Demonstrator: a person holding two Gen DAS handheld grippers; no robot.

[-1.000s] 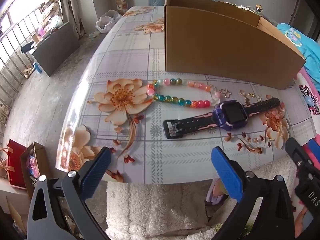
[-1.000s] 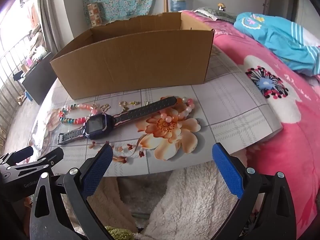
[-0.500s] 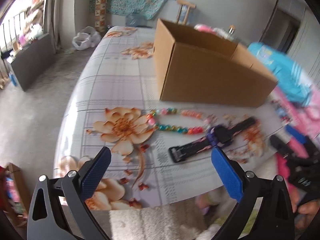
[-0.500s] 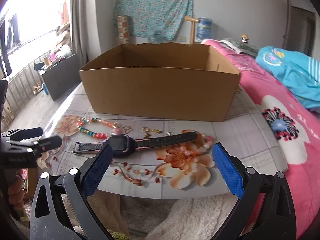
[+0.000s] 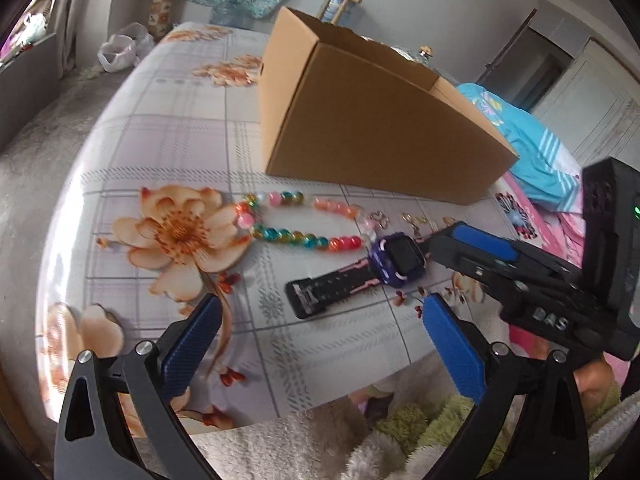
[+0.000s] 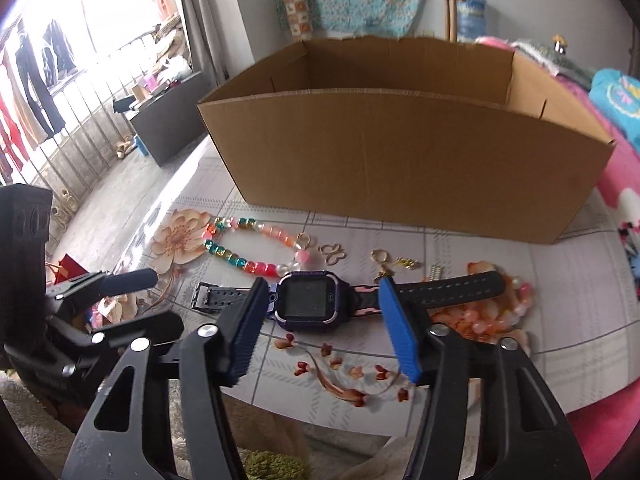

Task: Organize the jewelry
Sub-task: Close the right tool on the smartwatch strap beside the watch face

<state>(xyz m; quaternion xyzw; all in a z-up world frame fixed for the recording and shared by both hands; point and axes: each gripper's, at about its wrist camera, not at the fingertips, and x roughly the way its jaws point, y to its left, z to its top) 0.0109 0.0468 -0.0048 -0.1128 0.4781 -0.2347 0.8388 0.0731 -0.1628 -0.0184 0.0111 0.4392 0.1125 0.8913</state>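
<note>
Floral tablecloth [image 6: 480, 248] runs out to a curved near edge just below both grippers, with fluffy fabric under it; bare cloth lies open to the left of the jewelry, while the big cardboard box [image 6: 400, 160] walls off the far side just behind it.

Over by the near edge, the right gripper [image 6: 320, 308] has its blue pads about half spread; its jaws have just been closing in. The watch [image 6: 306, 300] face sits between the fingers [image 6: 396, 320], and I can't tell whether they press on it. From the left wrist view, that gripper [image 5: 434, 246] has one tip just by the watch [image 5: 396, 256] case.

Nearer the cloth's edge, the left gripper [image 5: 320, 344] hangs with its fingers [image 5: 452, 348] spread wide, pinching nothing, above bare cloth just in front of the strap's buckle end.

Lying flat, the watch runs lengthways roughly along the box front, buckle toward the left, face up. The bead bracelet [image 6: 244, 248] lies just behind its left half, and small gold charms [image 6: 380, 258] sit between watch and box.
</note>
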